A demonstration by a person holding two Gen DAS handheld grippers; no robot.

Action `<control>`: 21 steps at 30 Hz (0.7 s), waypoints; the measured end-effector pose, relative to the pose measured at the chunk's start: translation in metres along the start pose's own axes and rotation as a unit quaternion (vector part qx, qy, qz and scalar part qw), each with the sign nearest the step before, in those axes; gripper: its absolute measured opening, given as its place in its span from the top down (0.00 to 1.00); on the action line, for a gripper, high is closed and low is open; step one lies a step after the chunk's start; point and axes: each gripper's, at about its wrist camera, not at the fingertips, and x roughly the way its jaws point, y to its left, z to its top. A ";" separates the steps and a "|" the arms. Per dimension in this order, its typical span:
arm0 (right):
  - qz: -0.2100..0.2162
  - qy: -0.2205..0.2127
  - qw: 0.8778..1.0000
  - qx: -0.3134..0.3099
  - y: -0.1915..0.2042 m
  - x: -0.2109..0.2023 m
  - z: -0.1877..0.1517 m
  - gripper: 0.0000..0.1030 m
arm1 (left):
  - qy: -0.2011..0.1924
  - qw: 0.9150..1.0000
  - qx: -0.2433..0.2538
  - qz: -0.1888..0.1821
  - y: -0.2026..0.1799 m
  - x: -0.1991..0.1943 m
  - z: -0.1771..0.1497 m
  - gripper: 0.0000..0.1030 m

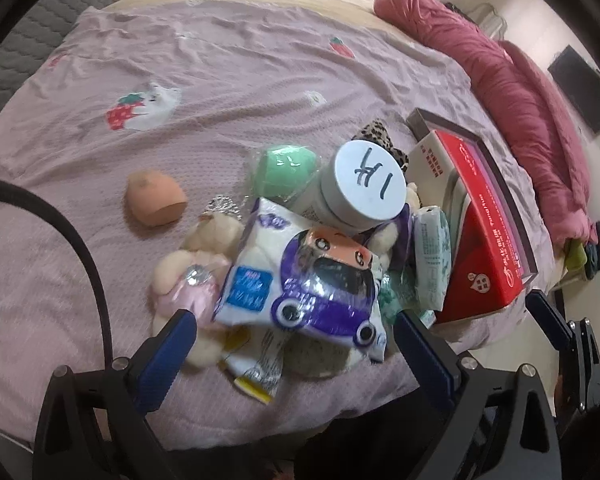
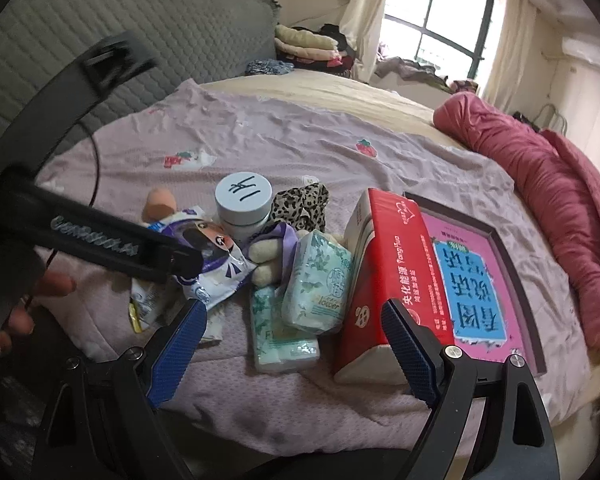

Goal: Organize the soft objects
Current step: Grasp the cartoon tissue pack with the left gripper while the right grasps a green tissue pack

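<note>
A pile of small items lies on the pink bedspread (image 1: pixel 228 80). In the left wrist view my left gripper (image 1: pixel 296 328) is open just short of a purple-and-white car-print packet (image 1: pixel 312 280), with a cream plush bear (image 1: pixel 196 256), an orange sponge (image 1: pixel 156 198), a green ball (image 1: pixel 284 168) and a white-lidded jar (image 1: pixel 368 184) around it. In the right wrist view my right gripper (image 2: pixel 294 320) is open, its fingers either side of the mint tissue packs (image 2: pixel 316 280), beside a red box (image 2: pixel 392 272). A leopard-print cloth (image 2: pixel 300 204) lies behind the jar (image 2: pixel 244 200).
A framed pink-and-blue book (image 2: pixel 480 280) lies right of the red box. A rolled red quilt (image 2: pixel 548 184) runs along the bed's right side. A grey padded headboard (image 2: pixel 148 32) stands at the far left. The bed edge is close below both grippers.
</note>
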 end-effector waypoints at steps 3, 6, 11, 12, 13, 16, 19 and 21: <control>-0.007 0.009 1.000 -0.028 0.005 0.007 -0.002 0.13 | 0.006 1.000 0.019 0.017 -0.008 0.009 0.008 0.03; -0.011 0.016 0.998 -0.051 0.011 0.016 -0.004 0.13 | 0.018 0.998 0.039 0.036 -0.016 0.019 0.013 0.09; -0.032 0.014 0.996 -0.086 0.021 0.031 -0.005 0.13 | 0.032 0.996 0.062 0.054 -0.022 0.029 0.015 0.16; -0.044 0.015 0.995 -0.091 0.023 0.037 -0.005 0.13 | 0.035 0.996 0.062 0.052 -0.021 0.030 0.015 0.17; -0.054 0.016 0.994 -0.097 0.024 0.041 -0.004 0.13 | 0.036 0.996 0.061 0.050 -0.021 0.031 0.016 0.18; -0.076 0.023 0.990 -0.114 0.029 0.056 -0.002 0.13 | 0.042 0.997 0.059 0.038 -0.015 0.030 0.017 0.21; -0.081 0.028 0.988 -0.128 0.030 0.067 -0.001 0.14 | 0.045 0.998 0.045 0.016 -0.006 0.028 0.019 0.24; -0.073 0.033 0.988 -0.135 0.029 0.072 -0.002 0.18 | 0.044 0.998 0.037 0.007 -0.003 0.028 0.020 0.26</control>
